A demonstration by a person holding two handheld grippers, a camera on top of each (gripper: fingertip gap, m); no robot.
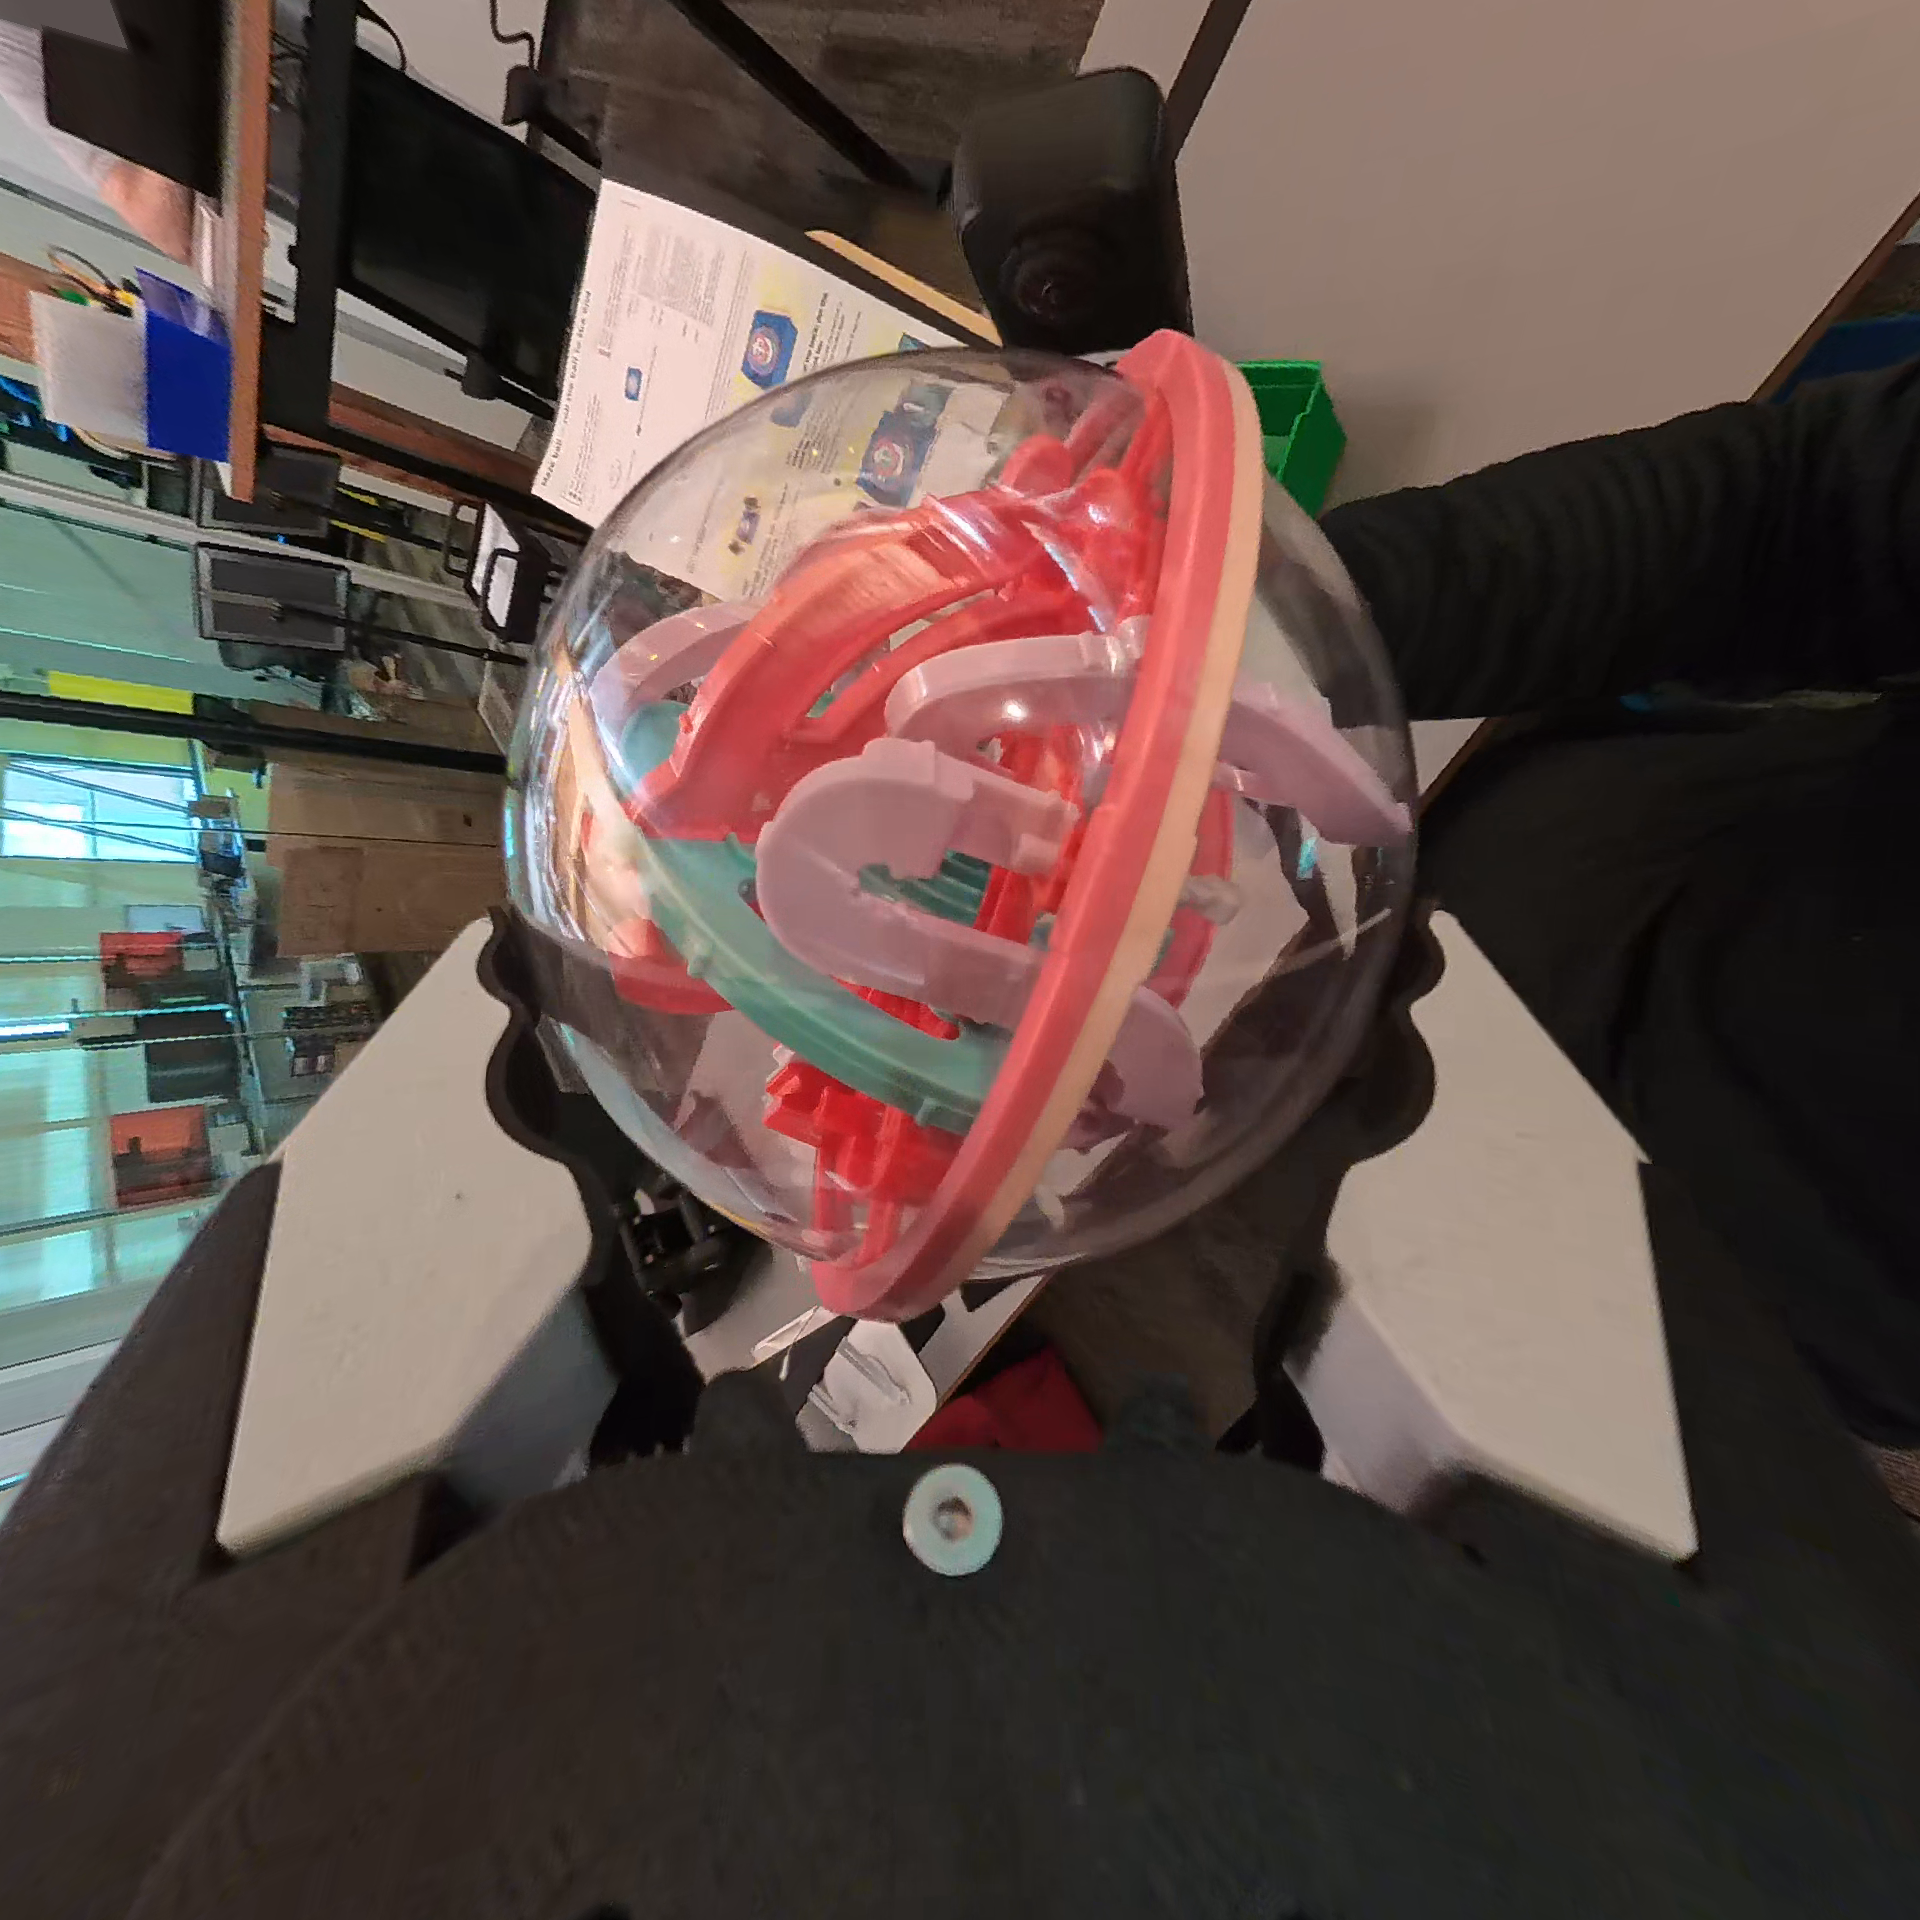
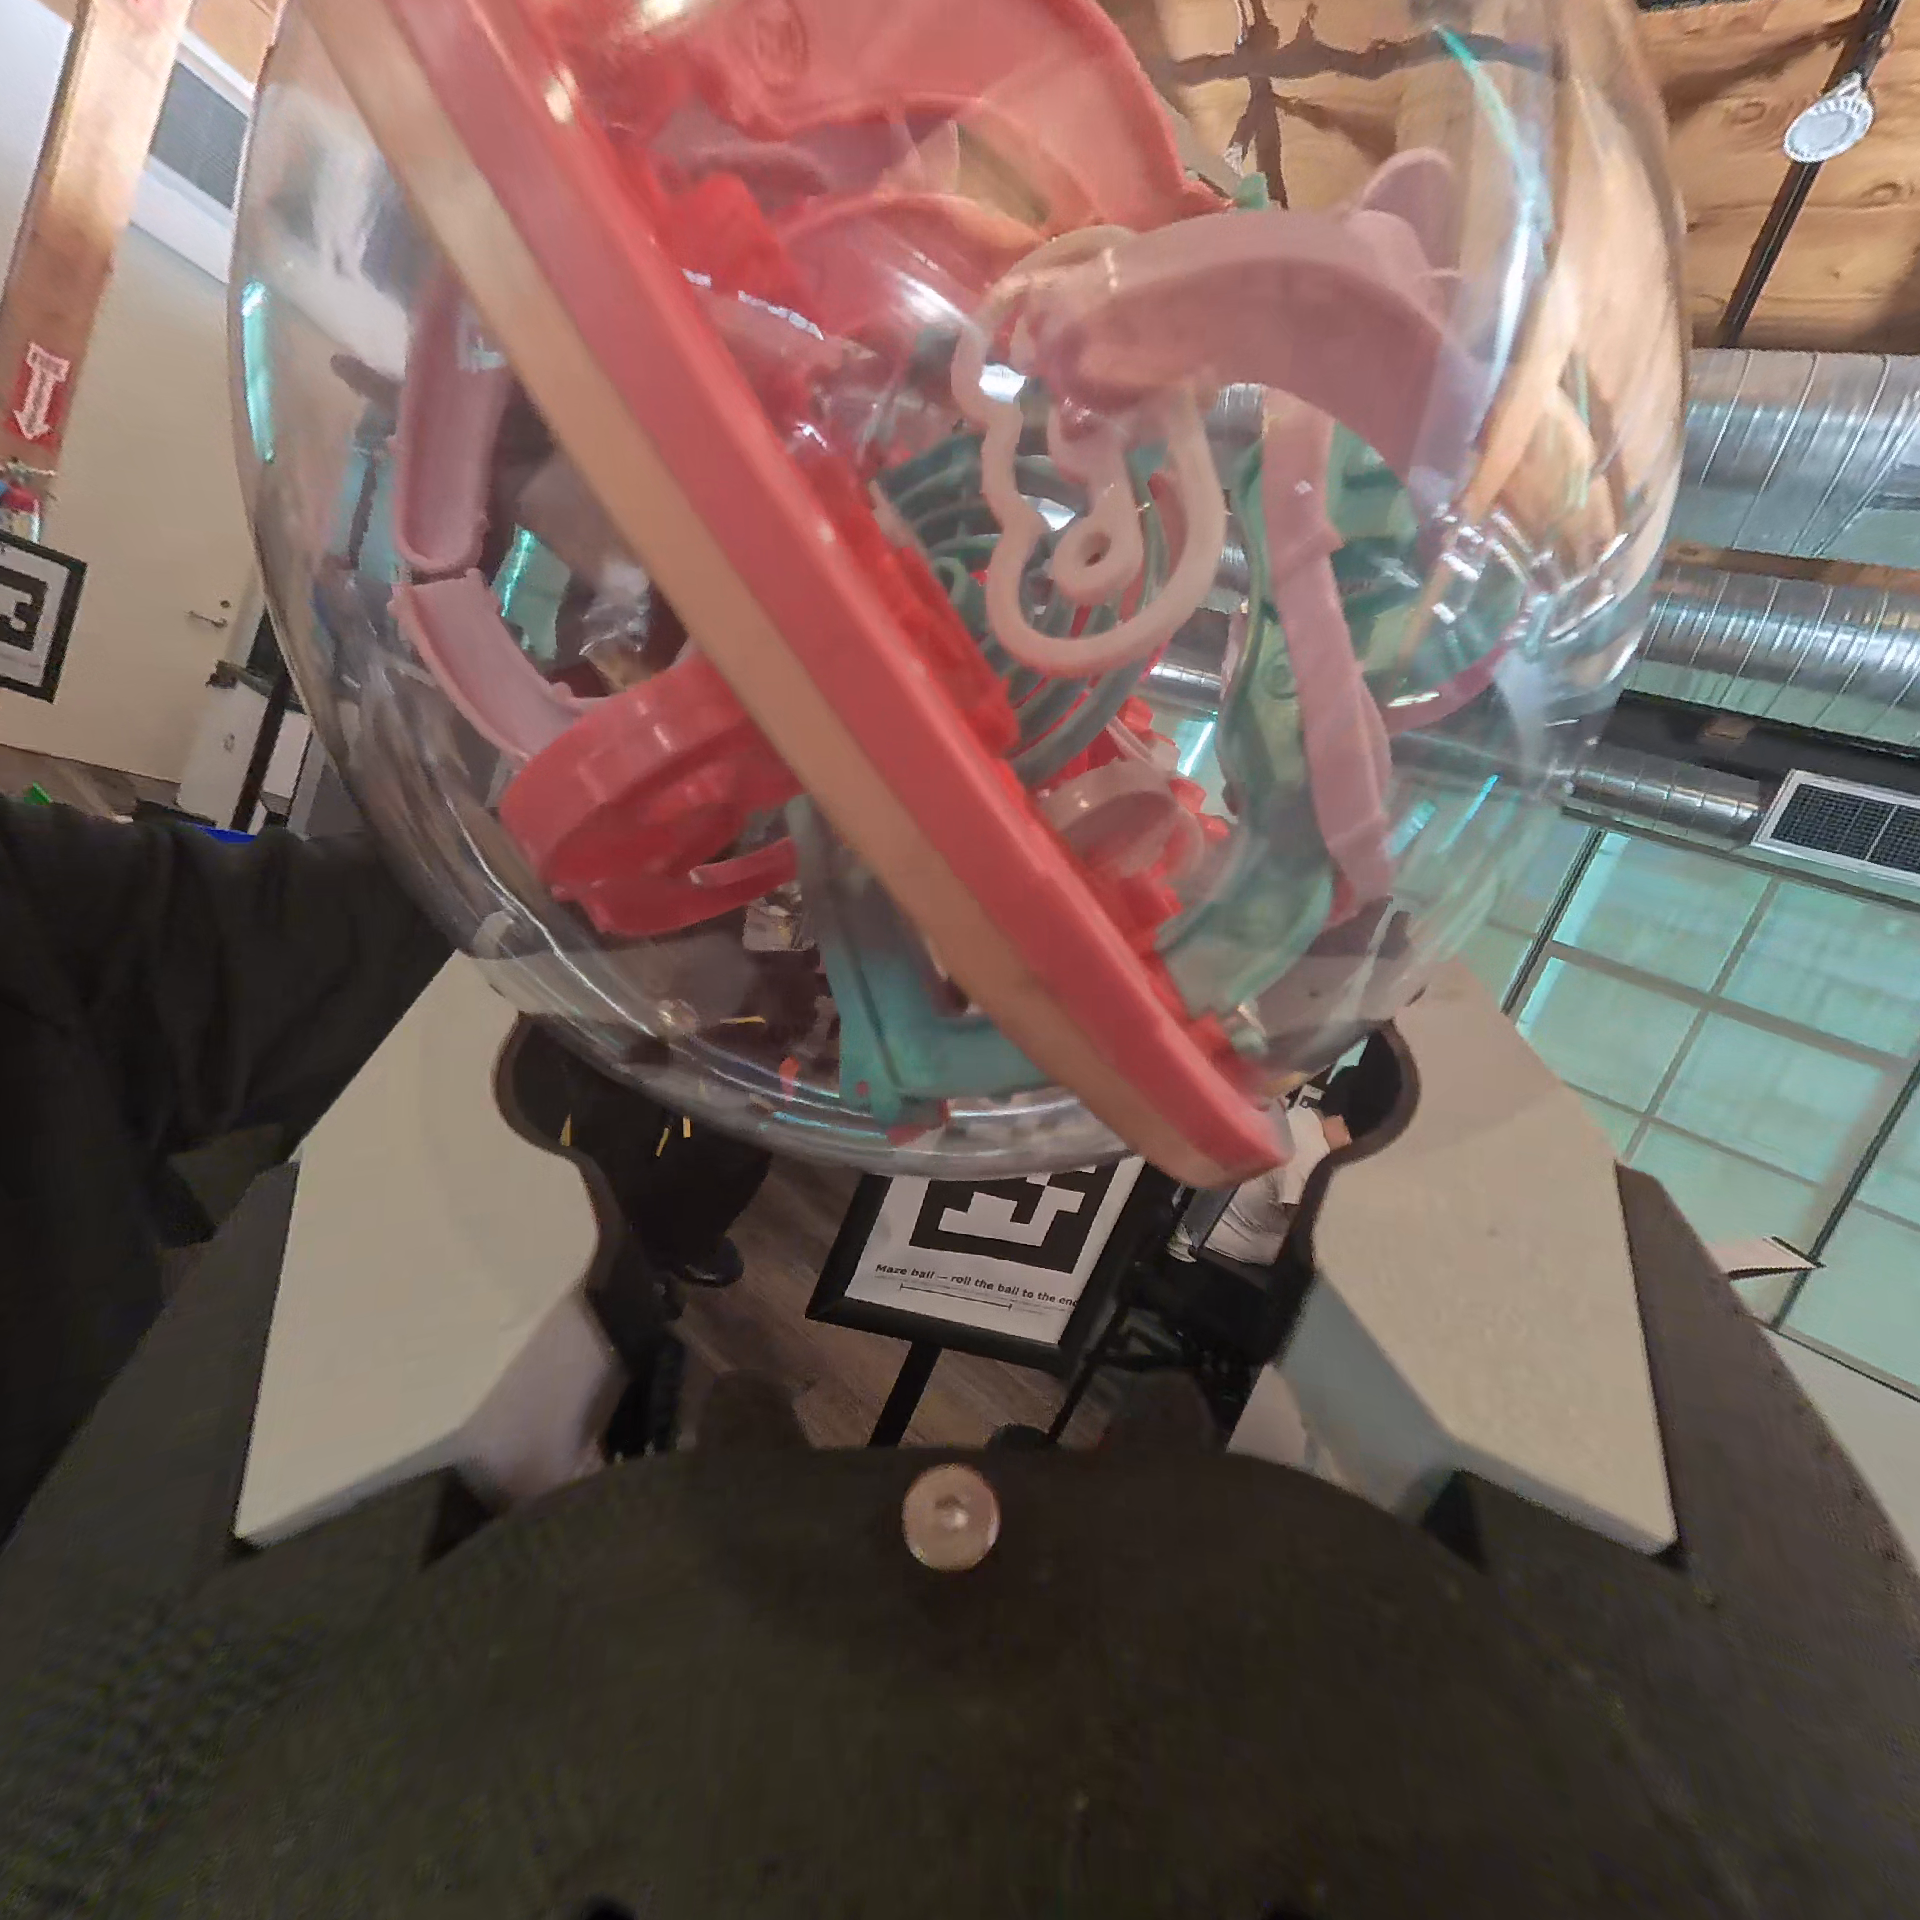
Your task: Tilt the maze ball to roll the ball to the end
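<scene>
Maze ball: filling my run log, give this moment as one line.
maze ball | clamped by left gripper and right gripper | tilted

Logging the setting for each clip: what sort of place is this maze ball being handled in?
Probably an indoor workshop or lab with an industrial feel: silver air ducts run under a wooden ceiling, tall windows fill one wall, and desks with dark monitors stand behind the maze ball.

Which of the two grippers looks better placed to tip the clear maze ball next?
Neither alone, I'd judge. The left gripper cradles the maze ball between both spread fingers, and the right gripper does likewise from its side. Tilting probably needs both turning together.
</scene>
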